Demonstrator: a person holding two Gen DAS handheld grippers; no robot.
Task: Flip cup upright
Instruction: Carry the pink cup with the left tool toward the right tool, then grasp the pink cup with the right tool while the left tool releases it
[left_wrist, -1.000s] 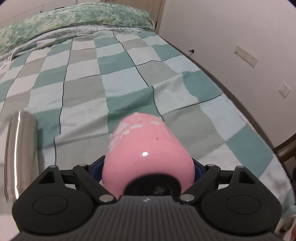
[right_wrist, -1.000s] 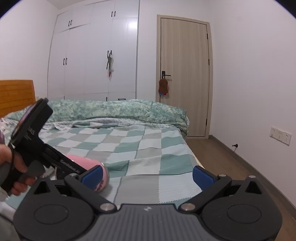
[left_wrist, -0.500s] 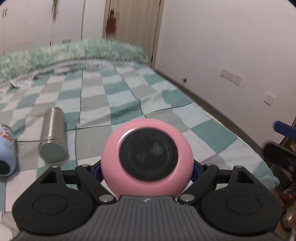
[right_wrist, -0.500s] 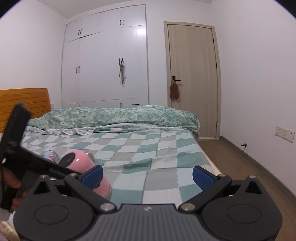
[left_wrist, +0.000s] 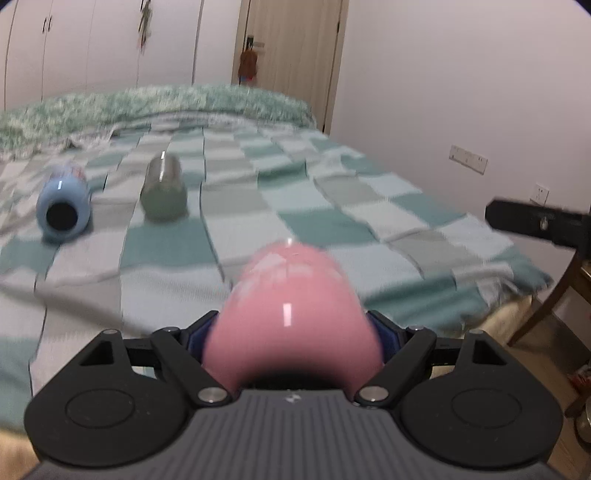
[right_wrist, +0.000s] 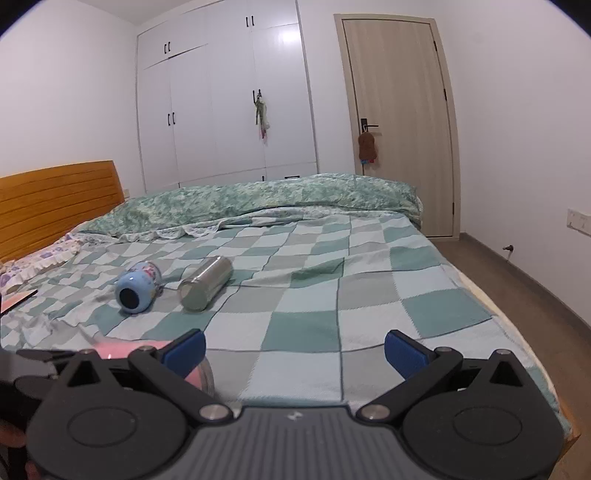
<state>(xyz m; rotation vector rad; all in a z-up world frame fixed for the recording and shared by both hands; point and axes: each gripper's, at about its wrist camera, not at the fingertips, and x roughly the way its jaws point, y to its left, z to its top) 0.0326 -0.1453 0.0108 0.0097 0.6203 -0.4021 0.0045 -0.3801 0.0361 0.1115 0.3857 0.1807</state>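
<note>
My left gripper (left_wrist: 291, 332) is shut on a pink cup (left_wrist: 291, 310) and holds it over the near end of the checked bedspread (left_wrist: 332, 229). The cup is blurred and points away from the camera; its dark end faces the gripper body. In the right wrist view a bit of the pink cup (right_wrist: 192, 374) shows at the lower left behind my left blue fingertip. My right gripper (right_wrist: 295, 350) is open and empty above the bed's near end. Part of the right gripper shows at the right edge of the left wrist view.
A blue cup (right_wrist: 137, 286) and a steel bottle (right_wrist: 205, 282) lie on their sides on the left half of the bed (right_wrist: 369, 295). A rolled duvet (right_wrist: 258, 203) lies at the far end. A wooden headboard (right_wrist: 55, 203) is left; wall and floor are right.
My left gripper has kept turning with the pink cup: its dark end faced the camera half a second ago, and now its pink side does. The right gripper has pulled back and risen.
</note>
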